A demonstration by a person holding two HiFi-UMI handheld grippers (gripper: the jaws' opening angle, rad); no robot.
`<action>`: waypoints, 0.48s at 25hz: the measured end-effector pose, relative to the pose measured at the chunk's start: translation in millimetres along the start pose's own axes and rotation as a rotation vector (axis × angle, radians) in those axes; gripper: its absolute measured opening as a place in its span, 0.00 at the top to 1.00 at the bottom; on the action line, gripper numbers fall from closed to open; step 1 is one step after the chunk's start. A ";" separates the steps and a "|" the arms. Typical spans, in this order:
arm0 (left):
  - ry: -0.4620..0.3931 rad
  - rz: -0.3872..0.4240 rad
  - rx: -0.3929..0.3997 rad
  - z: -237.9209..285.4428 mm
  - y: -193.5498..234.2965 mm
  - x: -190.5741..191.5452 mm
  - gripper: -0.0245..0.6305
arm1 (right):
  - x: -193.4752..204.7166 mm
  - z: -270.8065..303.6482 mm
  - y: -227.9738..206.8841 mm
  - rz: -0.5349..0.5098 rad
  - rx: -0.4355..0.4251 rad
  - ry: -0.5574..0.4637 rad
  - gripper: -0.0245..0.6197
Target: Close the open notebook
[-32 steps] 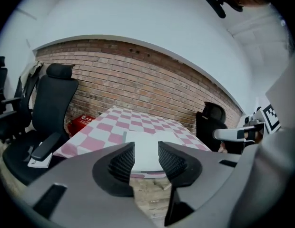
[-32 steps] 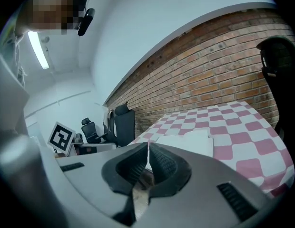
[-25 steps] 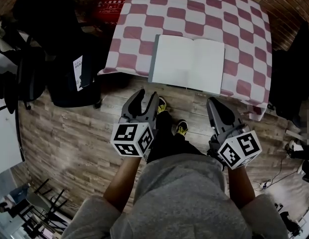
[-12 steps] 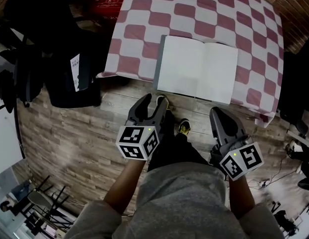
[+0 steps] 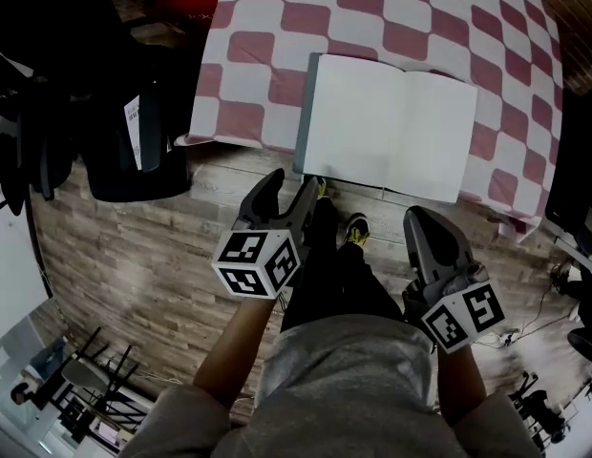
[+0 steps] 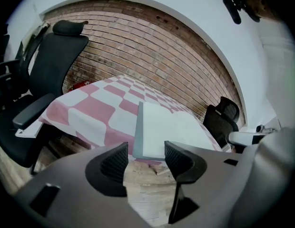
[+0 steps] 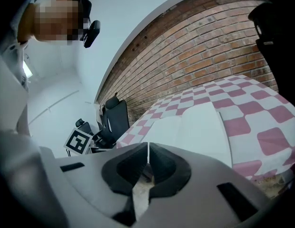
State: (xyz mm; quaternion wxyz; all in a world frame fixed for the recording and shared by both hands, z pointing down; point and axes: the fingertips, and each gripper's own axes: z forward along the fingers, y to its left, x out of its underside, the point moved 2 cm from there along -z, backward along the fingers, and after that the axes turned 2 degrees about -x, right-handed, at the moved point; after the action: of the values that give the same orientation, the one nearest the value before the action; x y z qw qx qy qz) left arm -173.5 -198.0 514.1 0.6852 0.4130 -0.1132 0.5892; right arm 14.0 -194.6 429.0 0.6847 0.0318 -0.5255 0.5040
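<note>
Currently listed: one open notebook (image 5: 387, 132) with blank white pages and a thin grey cover, lying flat and face up.
Location: on the pink-and-white checked tablecloth (image 5: 277, 27), with its near side almost flush with the table's near edge.
Long axis: we read the spread as running left to right along that edge. The spine fold runs away from us, at about mid-spread.
Cover showing: a grey strip (image 5: 305, 113) along the outer side of the left page.
State, left gripper (image 5: 292, 179): the grey two-jaw tool has its jaws spread, and they have just been opening. Nothing is between them; through the gap its own view shows only wooden plank floor (image 6: 147, 194), with the notebook's near-left corner beyond.
State, right gripper (image 5: 420, 222): the jaws are pressed together and hold nothing.
Bearing: the notebook lies straight ahead of both grippers, with the left page facing the left gripper and the right page facing the right one.
Nearer hand: the left, whose tips are close to the near-left corner. The right gripper is farther back from the near edge.
Height: from the head view alone we cannot tell whether the left tips are level with the tabletop or a little below it.
Entry for the coming move: we judge that it turns on the grey left edge. That edge is the free side nearest the spread jaws, and the cover hinges rightward about the spine.
</note>
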 end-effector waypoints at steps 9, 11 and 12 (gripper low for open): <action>0.041 -0.036 0.070 17.0 7.9 11.9 0.58 | 29.7 15.0 -5.8 0.041 0.012 0.056 0.91; 0.048 -0.044 0.085 19.3 6.1 12.2 0.58 | 34.2 16.4 -8.1 0.054 0.024 0.059 0.91; 0.052 -0.047 0.089 20.0 5.0 12.0 0.58 | 36.4 17.2 -9.3 0.059 0.028 0.061 0.91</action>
State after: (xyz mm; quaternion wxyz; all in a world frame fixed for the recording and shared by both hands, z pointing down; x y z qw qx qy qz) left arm -168.0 -203.5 536.7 0.6824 0.4304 -0.0594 0.5879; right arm 6.7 -185.2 468.5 0.6847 0.0105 -0.4978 0.5322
